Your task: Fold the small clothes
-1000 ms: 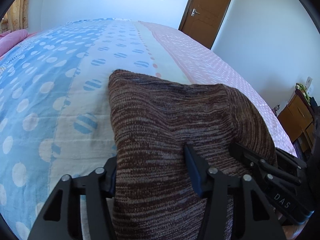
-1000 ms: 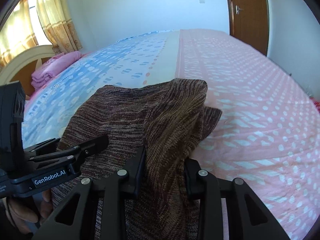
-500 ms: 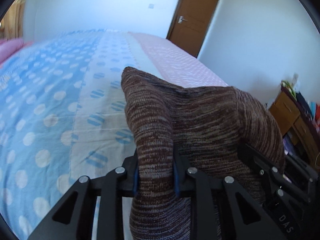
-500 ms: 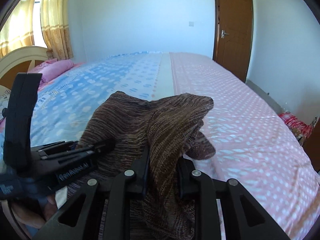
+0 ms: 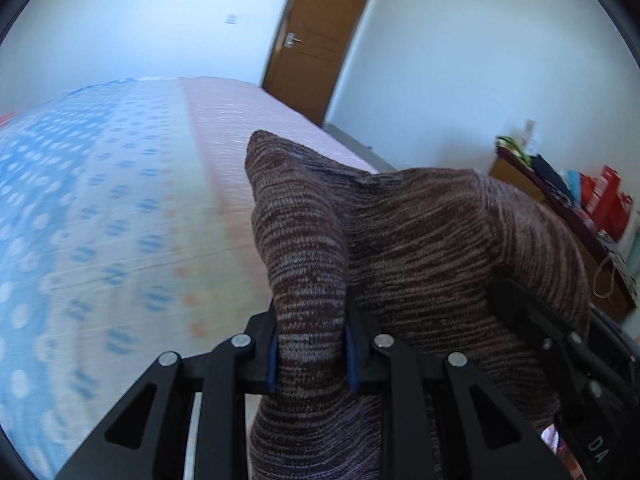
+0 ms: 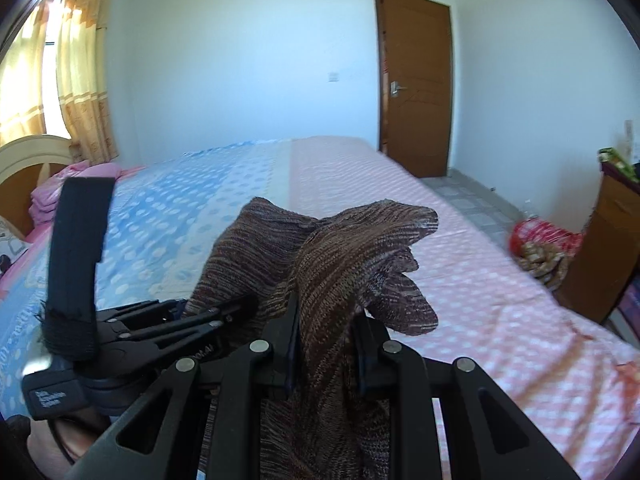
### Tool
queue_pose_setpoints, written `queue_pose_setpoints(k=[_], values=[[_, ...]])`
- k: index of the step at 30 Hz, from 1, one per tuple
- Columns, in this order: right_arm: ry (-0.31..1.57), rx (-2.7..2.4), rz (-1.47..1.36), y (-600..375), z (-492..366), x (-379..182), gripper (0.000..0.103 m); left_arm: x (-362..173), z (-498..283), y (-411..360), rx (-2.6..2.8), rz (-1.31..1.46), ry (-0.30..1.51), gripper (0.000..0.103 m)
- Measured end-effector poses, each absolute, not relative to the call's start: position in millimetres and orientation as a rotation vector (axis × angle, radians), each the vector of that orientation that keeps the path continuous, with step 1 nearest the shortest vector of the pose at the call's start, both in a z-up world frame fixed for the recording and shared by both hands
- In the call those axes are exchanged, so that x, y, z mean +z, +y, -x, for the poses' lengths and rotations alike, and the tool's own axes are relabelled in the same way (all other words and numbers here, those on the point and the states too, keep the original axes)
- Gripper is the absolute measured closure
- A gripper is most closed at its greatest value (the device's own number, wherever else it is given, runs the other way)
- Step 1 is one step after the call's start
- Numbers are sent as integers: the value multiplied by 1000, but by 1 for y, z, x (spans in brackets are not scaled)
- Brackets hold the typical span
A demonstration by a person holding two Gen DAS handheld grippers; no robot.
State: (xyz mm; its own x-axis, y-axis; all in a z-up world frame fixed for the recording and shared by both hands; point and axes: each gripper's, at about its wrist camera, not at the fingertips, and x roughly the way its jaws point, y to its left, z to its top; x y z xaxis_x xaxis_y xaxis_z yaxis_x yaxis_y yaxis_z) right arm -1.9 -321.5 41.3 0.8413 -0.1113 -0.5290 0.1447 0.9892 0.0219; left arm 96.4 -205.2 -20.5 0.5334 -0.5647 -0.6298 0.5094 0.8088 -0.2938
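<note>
Left claw (image 5: 310,354) and right claw (image 6: 326,350) each clamp a bunched edge of the brown knit garment (image 5: 420,248), lifted above the bed (image 6: 460,280) — risk: thick, uneven bunches could slip, skewing the fold.

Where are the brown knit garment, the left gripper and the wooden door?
brown knit garment (image 5: 420,240): left wrist view, upper knit surface.
left gripper (image 5: 310,354): left wrist view, between the fingertips, shut on the fabric.
wooden door (image 6: 416,80): right wrist view, door panel.

Home bedroom, bed (image 6: 460,280), curtains (image 6: 80,76), door (image 6: 416,80)
</note>
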Motion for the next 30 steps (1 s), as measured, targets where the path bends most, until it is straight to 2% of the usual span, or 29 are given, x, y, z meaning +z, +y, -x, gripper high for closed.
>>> queue_pose_setpoints(k=[6,10,14,16,17,22,27,30], values=[[596,-261,-80,-387,15,23,81,-42,-95,-281,-718,71,834,78],[674,-307,-86,-430,5,-10,81,-78,-97,-326,-705,-1,859,78],[746,-349,-139,-457,1,-42,81,-87,-100,-326,-656,7,846,59],[770,-370,-171,-464,0,-56,81,-88,-104,-327,-622,-2,873,35],[784,-367,-193,-468,-2,-57,80,-88,-106,-325,-604,7,892,31],[766,-381,-221,-471,11,-53,71,-79,-97,-311,-613,-27,923,30],[631,-482,-165,-442,63,-17,71,-60,-63,-293,-608,-130,844,30],[640,-446,-124,-413,83,-9,71,-54,-45,-285,-605,-166,826,30]])
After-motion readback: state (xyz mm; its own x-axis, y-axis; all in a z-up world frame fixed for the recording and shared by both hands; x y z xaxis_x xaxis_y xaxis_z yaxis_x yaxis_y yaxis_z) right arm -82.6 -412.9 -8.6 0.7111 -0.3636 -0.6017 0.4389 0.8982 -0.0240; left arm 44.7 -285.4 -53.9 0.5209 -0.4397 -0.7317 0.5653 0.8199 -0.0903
